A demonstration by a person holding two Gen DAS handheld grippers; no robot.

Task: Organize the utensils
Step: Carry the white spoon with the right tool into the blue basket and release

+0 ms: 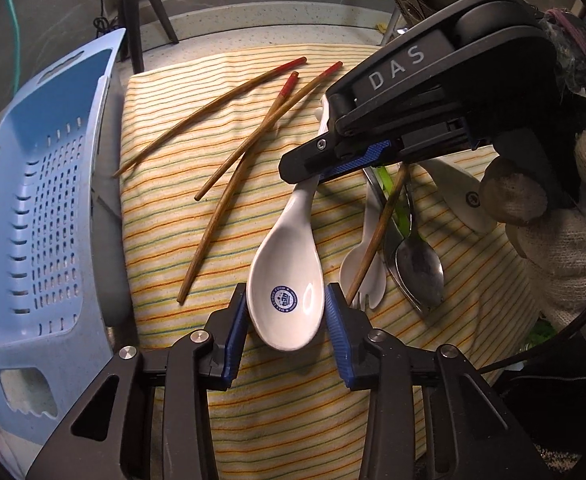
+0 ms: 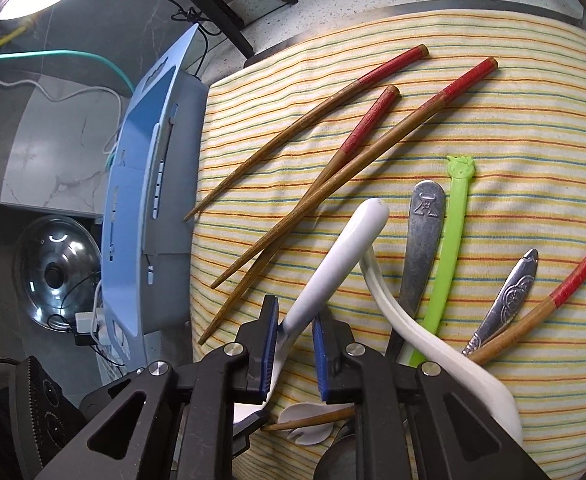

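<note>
Both grippers work one white spoon (image 1: pixel 289 256) lying on the striped cloth (image 1: pixel 165 208). Its long axis runs from the left gripper (image 1: pixel 286 316), whose pads flank the bowl at both sides, apparently touching, away to the right gripper (image 2: pixel 293 344), pinched on the handle. A blue basket (image 1: pixel 49 216) stands left of the cloth, nearer the left gripper. Three chopsticks (image 1: pixel 229 136) lie between the spoon and the basket.
</note>
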